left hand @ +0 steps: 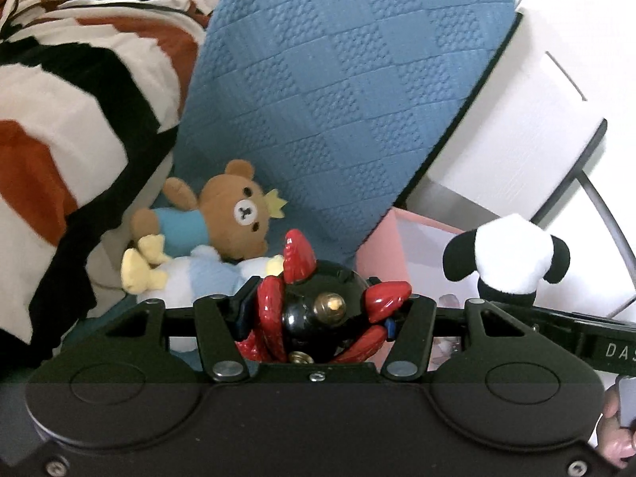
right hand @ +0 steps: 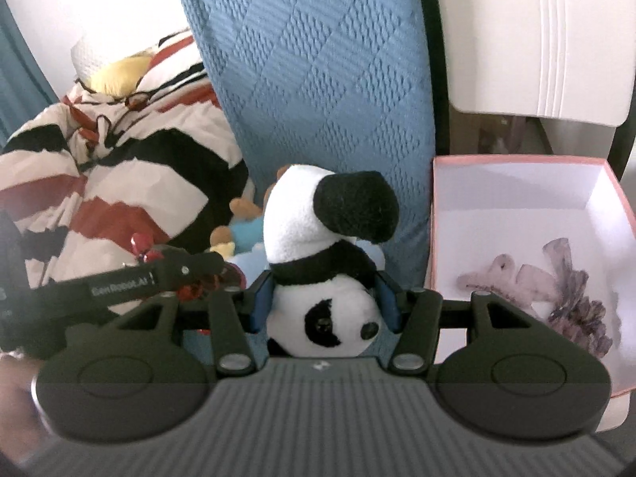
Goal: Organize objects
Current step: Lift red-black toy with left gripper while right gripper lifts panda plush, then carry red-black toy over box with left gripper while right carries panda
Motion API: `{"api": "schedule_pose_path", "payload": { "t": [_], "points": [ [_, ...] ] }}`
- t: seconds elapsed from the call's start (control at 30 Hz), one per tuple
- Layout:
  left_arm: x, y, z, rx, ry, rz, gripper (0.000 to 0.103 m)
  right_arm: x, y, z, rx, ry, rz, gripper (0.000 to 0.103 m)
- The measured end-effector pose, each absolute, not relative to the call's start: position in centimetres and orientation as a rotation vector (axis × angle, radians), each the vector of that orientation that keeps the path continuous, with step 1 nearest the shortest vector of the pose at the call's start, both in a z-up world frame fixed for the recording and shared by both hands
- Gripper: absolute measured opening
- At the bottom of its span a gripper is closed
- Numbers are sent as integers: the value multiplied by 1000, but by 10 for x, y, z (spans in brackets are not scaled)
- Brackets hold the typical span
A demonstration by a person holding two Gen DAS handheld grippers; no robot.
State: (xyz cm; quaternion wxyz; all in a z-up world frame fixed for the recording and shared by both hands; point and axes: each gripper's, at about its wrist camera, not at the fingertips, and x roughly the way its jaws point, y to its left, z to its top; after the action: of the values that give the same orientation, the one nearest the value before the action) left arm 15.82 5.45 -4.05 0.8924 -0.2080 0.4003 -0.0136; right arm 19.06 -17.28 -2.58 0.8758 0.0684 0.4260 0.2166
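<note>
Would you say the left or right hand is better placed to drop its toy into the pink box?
Probably the right: its panda hangs beside the pink box; the left's red-and-black toy is farther.

The left gripper (left hand: 316, 310) points forward and downward, its jaws partly closed and clamped on a red-and-black toy figure (left hand: 318, 302) that fills the gap between the blue pads. The right gripper (right hand: 324, 302) is tilted down in like manner, its blue pads pressing both sides of a plush panda (right hand: 326, 278) held upside down. The two grippers sit side by side, close together, each one's black finger showing at the edge of the other's view. A hand (left hand: 616, 425) grips the right handle.
</note>
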Motion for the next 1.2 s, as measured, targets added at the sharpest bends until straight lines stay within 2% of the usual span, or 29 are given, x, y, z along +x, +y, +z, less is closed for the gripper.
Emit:
{"api": "schedule_pose_path", "payload": {
  "t": [0.37,0.7,1.2],
  "points": [
    [181,9,7,-389,780,-113,53,193,-210,5,172,834,420,57],
    [195,-49,28,-346,753,-197,53,188,-262,19,199,782,355,57],
    [207,-124,3,-348,809,-229,53,190,-336,-12,261,795,264,57]
  ]
}}
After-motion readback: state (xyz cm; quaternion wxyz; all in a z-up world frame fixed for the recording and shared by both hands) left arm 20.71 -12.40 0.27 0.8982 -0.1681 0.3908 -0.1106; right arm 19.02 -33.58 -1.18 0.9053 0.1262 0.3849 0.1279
